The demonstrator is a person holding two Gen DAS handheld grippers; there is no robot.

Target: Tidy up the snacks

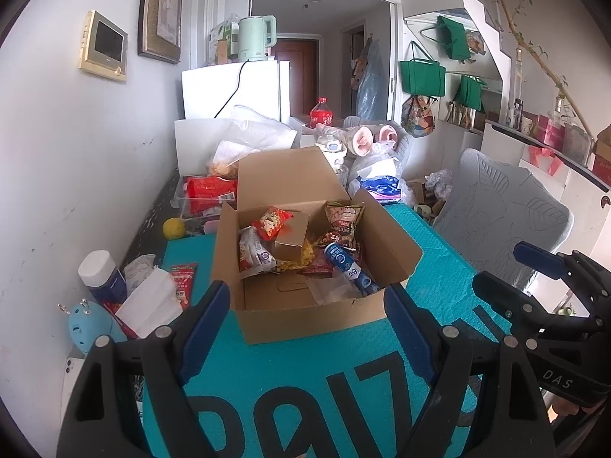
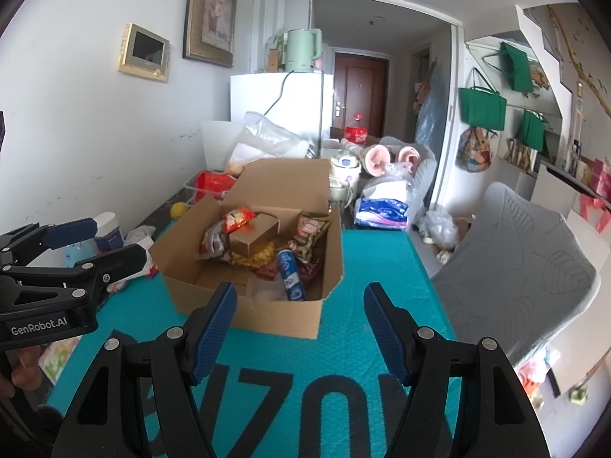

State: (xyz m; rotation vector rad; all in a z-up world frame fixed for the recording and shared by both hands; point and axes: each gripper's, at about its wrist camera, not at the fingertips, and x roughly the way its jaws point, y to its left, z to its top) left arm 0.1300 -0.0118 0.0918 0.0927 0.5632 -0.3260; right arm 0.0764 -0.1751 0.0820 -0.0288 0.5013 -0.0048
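Snacks [image 1: 305, 244] in the cardboard box [image 1: 317, 320] at mat centre look light, crinkly, slippery; blue tube [image 1: 349, 269] seems stiffest to pinch mid-body; left gripper [image 1: 307, 305] and right gripper [image 2: 299, 305] both spread, empty.

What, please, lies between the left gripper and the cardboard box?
Only bare teal mat separates the left gripper from the cardboard box, seen in the left wrist view.

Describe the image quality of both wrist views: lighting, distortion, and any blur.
Left wrist view: even daylight, strong fisheye bending with dark corners; the open brown cardboard box is sharp, and the blue-padded left tongs are slightly soft.
Right wrist view: same soft light and curvature; the teal printed mat shows no glare, and the lower right edge is smeared.
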